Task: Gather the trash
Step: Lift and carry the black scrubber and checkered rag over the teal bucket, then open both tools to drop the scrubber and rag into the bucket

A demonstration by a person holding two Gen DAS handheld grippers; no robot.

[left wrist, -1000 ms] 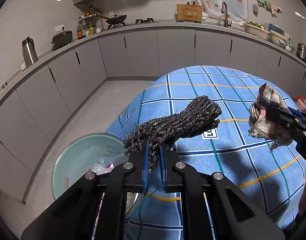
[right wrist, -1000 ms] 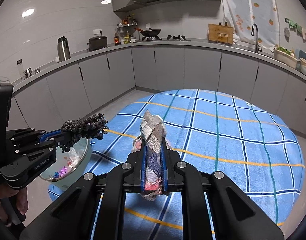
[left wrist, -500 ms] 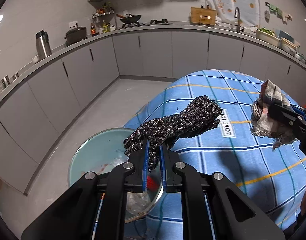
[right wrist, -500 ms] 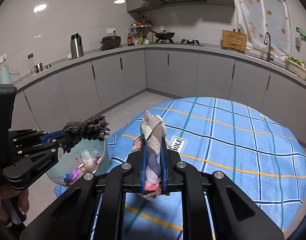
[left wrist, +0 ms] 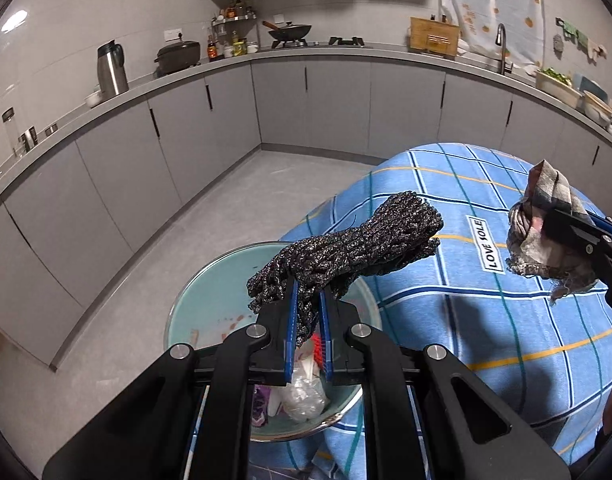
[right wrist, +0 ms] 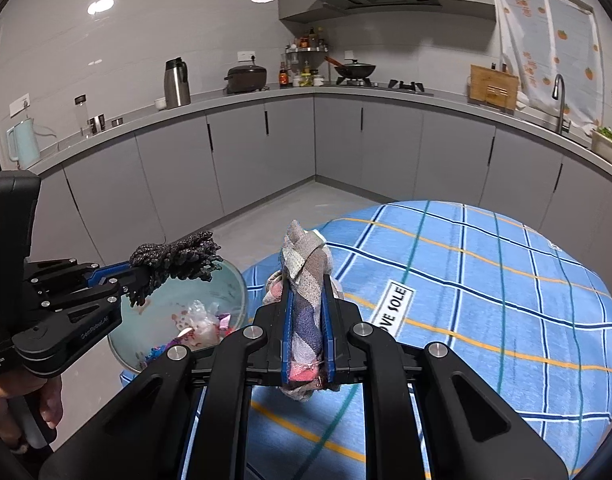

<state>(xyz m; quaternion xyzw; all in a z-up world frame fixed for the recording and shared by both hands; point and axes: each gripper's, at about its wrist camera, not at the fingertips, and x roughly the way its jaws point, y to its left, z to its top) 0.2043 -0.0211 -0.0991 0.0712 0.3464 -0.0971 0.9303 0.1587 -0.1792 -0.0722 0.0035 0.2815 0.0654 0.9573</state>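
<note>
My left gripper point(left wrist: 306, 300) is shut on a dark glittery knitted bundle point(left wrist: 354, 236), which it holds in the air above a pale green bowl point(left wrist: 194, 296). The bowl holds plastic wrappers and scraps point(left wrist: 302, 396) and stands at the left edge of the table. In the right wrist view the same bundle point(right wrist: 174, 258) hangs over the bowl point(right wrist: 234, 280). My right gripper point(right wrist: 306, 300) is shut on a checked grey and pink rag point(right wrist: 304, 280), held above the blue checked tablecloth point(right wrist: 486, 300). The rag point(left wrist: 546, 224) also shows at the right of the left wrist view.
Grey kitchen cabinets point(left wrist: 306, 112) curve around the room, with a flask point(left wrist: 112, 66), pots and a wok on the counter. Open grey floor point(left wrist: 226, 216) lies left of the table. A person's hand point(right wrist: 46, 396) holds the left gripper's handle.
Both grippers have drifted left with their loads, so the bowl has come further under the left gripper and the dark bundle. Both grips are unchanged.
</note>
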